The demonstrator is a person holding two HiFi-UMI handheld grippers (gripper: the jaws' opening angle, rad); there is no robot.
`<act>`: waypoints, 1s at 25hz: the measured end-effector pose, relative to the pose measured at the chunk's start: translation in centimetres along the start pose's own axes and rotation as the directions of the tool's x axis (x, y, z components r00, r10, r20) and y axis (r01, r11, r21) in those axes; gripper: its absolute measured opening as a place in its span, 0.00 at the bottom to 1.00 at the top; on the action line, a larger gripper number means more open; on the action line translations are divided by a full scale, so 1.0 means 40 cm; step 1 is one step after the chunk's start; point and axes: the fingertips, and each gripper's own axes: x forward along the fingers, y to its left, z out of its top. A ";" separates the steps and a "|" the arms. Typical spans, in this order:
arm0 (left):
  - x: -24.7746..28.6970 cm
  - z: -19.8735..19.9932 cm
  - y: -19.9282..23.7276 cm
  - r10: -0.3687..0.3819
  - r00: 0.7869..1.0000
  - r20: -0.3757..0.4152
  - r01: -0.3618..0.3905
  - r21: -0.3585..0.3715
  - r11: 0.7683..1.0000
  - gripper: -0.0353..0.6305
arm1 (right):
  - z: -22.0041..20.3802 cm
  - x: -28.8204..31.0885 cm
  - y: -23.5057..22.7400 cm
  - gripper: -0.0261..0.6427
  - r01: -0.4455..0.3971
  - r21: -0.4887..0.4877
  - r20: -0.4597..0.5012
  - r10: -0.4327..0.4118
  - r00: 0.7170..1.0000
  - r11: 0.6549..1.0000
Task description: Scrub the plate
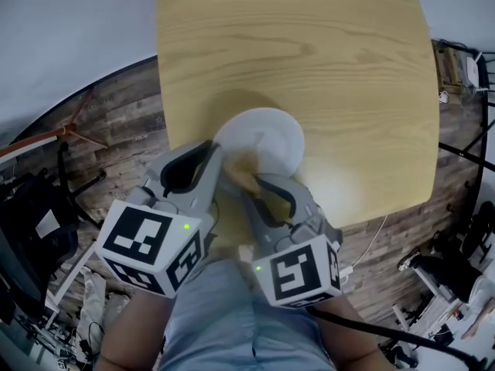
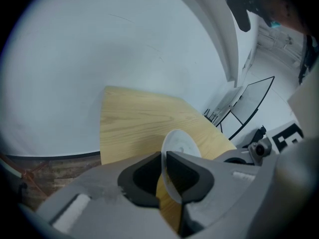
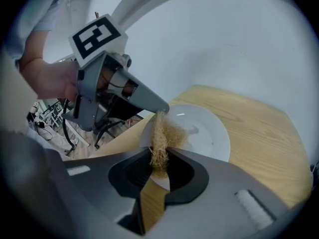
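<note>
A white plate [image 1: 263,139] is tilted up over the near part of the light wooden table [image 1: 309,52]. My left gripper [image 1: 217,158] is shut on its left rim. In the left gripper view the plate [image 2: 178,146] shows edge-on, pinched between the jaws of the left gripper [image 2: 164,164]. My right gripper [image 1: 251,182] is shut on a tan fibrous scrubber [image 1: 241,176]. In the right gripper view the scrubber [image 3: 163,136] sticks out of the right gripper [image 3: 160,166] and lies against the near left part of the plate [image 3: 199,133], just below the left gripper's tip [image 3: 162,106].
The table's near edge [image 1: 371,211] runs just behind my grippers, above a dark plank floor [image 1: 124,122]. A white cable [image 1: 370,242] hangs off the edge at the right. Black chairs and stands [image 1: 456,273] crowd the floor on both sides.
</note>
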 end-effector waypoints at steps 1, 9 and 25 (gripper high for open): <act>0.000 0.001 0.000 0.001 1.000 0.000 -0.001 0.004 1.000 0.14 | -0.009 -0.003 0.003 0.14 -0.005 0.002 -0.007 0.005 1.000 1.000; 0.015 0.004 -0.002 0.011 1.000 -0.017 -0.011 0.019 1.000 0.14 | -0.084 -0.038 -0.034 0.14 0.006 0.060 -0.063 -0.003 0.998 0.998; 0.019 0.014 -0.020 -0.005 0.999 -0.032 0.006 0.038 0.999 0.14 | -0.099 -0.086 -0.233 0.14 0.236 0.127 -0.134 -0.219 0.966 0.963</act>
